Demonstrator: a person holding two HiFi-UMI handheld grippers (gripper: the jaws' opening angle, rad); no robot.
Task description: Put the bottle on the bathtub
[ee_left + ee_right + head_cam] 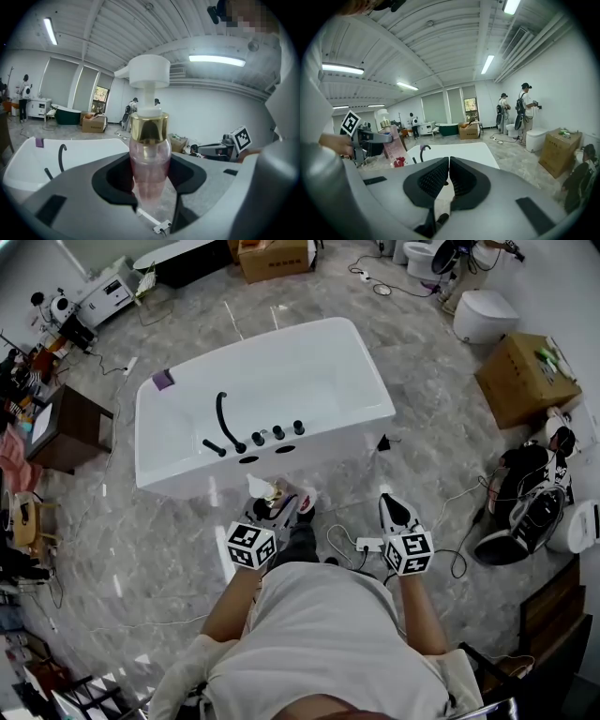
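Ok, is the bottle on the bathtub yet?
Not yet. The left gripper has its jaws shut on the bottle, and the head view shows it short of the bathtub rim.

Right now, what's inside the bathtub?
The bathtub basin shows only bare white. A purple item sits on the rim's far left corner, the black faucet on the near ledge. The faucet's spout covers a small part of the basin.

Grey marble floor [141, 540] with a cardboard box [525, 379] at right, a second box [274, 257] at top, a white toilet [484, 315], a dark wooden cabinet [70, 427] and a power strip [368, 545].
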